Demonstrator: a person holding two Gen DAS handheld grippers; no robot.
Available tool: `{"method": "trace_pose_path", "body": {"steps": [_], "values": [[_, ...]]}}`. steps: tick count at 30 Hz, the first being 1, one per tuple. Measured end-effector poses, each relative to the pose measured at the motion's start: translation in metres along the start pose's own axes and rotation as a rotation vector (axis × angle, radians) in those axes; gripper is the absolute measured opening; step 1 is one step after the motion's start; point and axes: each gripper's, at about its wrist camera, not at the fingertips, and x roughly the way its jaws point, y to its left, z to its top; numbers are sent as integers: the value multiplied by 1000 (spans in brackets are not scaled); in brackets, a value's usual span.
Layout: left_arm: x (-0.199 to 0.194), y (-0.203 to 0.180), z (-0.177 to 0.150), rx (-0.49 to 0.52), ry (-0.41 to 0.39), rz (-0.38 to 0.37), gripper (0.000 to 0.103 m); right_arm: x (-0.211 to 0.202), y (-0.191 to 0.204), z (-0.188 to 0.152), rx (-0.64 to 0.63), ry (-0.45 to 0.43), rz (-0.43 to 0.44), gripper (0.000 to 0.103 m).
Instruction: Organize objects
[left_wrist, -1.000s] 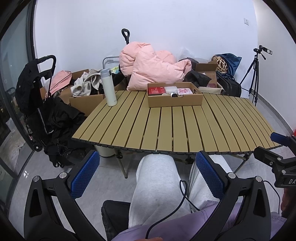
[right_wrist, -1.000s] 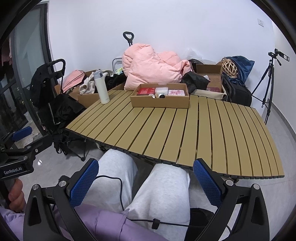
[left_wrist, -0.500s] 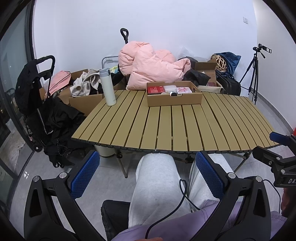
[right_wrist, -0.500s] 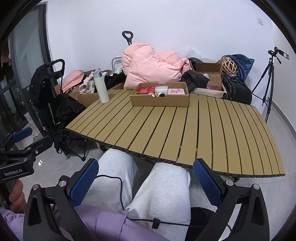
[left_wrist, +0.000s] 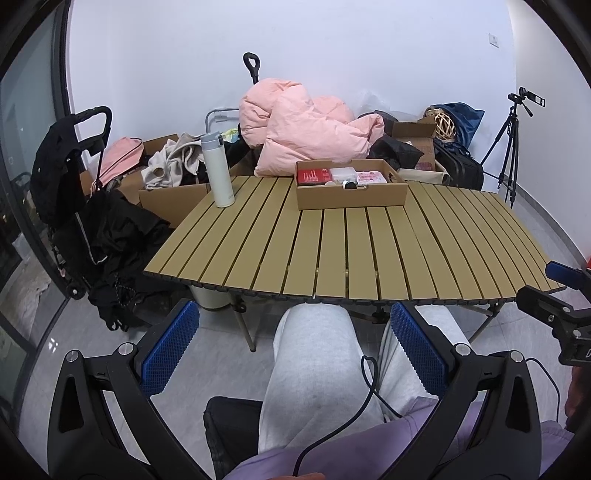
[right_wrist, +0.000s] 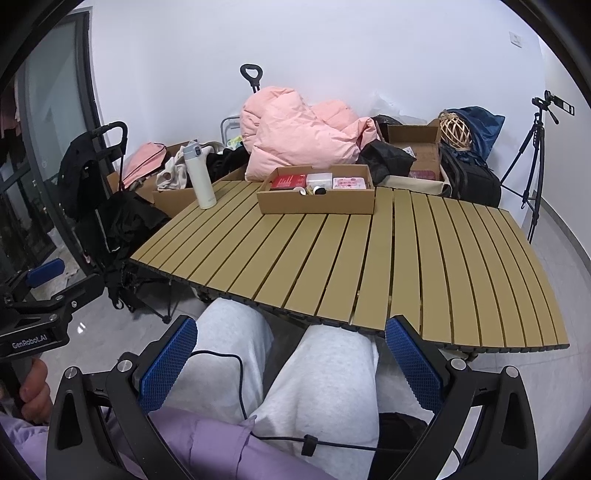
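Observation:
A shallow cardboard box (left_wrist: 351, 197) (right_wrist: 317, 205) sits at the far side of the slatted tan table (left_wrist: 332, 254) (right_wrist: 369, 258). It holds a red box (left_wrist: 313, 176), a clear container (left_wrist: 343, 172), a pink packet (left_wrist: 371, 177) and small items. A white thermos (left_wrist: 218, 170) (right_wrist: 199, 175) stands upright at the table's far left. My left gripper (left_wrist: 293, 350) and right gripper (right_wrist: 290, 363) are open and empty, held low over the person's lap, well short of the table.
Behind the table lie a pink duvet (left_wrist: 306, 133), cardboard boxes of clothes (left_wrist: 170, 173), black bags (right_wrist: 469, 181) and a woven ball (right_wrist: 454, 129). A stroller with black clothing (left_wrist: 85, 206) stands left. A tripod (left_wrist: 513, 147) stands right.
Both views have shifted only slightly; the grippers stay open over the lap and nothing on the table has moved.

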Motion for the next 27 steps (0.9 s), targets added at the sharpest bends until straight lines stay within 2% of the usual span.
{"method": "trace_pose_path", "body": {"steps": [23,27], "values": [[3,2,-1,2,13,-6,103,1,-3,-1,2,7,1,103],[9,1,-2,8,42,-18,103,3,-5,-2,8,11,-10,103]]}}
